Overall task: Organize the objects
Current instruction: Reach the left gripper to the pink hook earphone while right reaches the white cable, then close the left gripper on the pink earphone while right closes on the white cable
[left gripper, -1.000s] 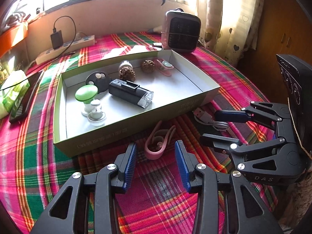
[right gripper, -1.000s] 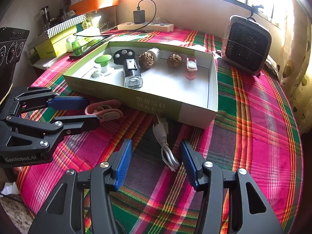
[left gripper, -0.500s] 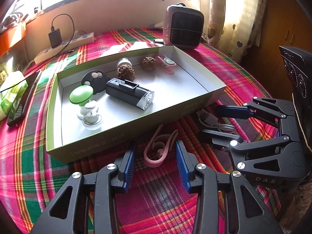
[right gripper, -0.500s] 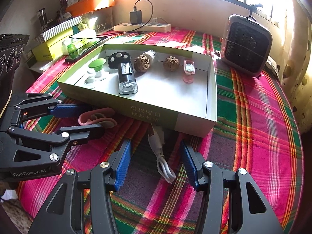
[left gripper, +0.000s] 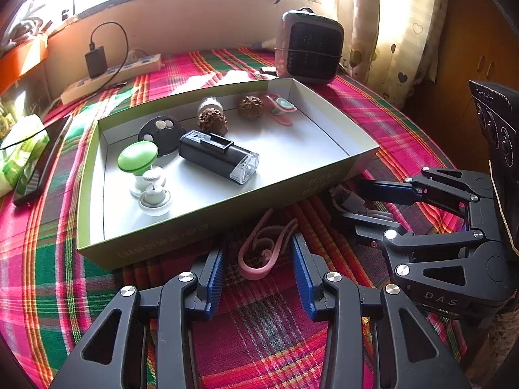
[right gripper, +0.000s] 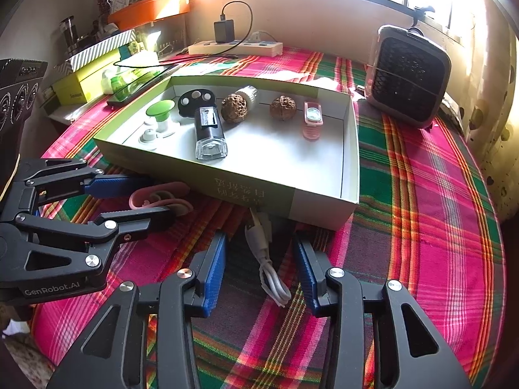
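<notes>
Left gripper (left gripper: 258, 269) is down on the plaid tablecloth (left gripper: 259, 340) with its jaws closing in around a pink looped strap (left gripper: 259, 254). From the left wrist view the blue pads (left gripper: 215, 275) haven't touched it, there's cloth showing on both sides of the loop, so nothing is pinched. That strap lies flat just outside the near wall of the green cardboard box (left gripper: 168, 243).

Right gripper (right gripper: 259, 272) is doing pretty much the same thing next to it: jaws closing, with a coiled white USB cable (right gripper: 269, 269) lying between them. Its pads (right gripper: 214, 275) look clear of the cable too, small gaps either side. One end of the cable, the plug end, sits right up against the front of the box (right gripper: 259, 191), the looped end is closer to the camera.

Both grippers are side by side in front of the box, each one showing up in the other's camera.

Inside the box: a black flashlight (left gripper: 219, 157) near the middle, a green-capped knob thing (left gripper: 138, 159) and a small white one (left gripper: 154, 194) just beside it, a black round disc (left gripper: 160, 131), two walnuts (left gripper: 212, 121), a small white bulb-like piece (left gripper: 211, 103), and a pink clip (left gripper: 279, 110) at the far end.

Behind the box there's a small heater (left gripper: 309, 50) and a power strip (left gripper: 112, 77) with a black charger plugged in.
</notes>
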Motion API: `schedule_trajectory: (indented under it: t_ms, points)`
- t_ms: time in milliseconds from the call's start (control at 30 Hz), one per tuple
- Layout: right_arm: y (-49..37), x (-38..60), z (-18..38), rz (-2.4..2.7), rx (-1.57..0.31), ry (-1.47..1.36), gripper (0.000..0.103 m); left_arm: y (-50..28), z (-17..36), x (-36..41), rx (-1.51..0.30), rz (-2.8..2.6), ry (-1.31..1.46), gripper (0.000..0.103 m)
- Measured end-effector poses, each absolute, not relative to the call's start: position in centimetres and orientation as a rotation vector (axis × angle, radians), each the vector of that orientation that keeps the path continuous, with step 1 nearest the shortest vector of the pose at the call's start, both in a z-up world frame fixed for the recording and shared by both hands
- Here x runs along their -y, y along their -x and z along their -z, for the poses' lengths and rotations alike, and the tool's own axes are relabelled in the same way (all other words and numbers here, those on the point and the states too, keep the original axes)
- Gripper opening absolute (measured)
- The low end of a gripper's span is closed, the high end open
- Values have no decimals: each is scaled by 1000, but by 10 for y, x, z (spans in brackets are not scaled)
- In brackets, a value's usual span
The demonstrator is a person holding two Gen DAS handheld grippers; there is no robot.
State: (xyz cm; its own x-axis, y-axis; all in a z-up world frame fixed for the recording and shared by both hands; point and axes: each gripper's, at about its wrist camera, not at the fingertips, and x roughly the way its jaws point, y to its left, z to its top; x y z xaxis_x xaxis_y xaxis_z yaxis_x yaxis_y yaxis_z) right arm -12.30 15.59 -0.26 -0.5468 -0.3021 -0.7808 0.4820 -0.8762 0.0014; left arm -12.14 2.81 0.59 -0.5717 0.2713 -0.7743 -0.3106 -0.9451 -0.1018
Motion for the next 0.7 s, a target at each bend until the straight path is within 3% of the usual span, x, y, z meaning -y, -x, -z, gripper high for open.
schedule_trajectory:
  t_ms: [367, 700]
  points:
    - [120, -156, 2, 2416, -287, -1156, 19, 118, -6, -31, -87, -2543, 1243, 31]
    - [119, -156, 2, 2413, -285, -1155, 14, 116, -6, -32, -87, -2549, 1244, 29]
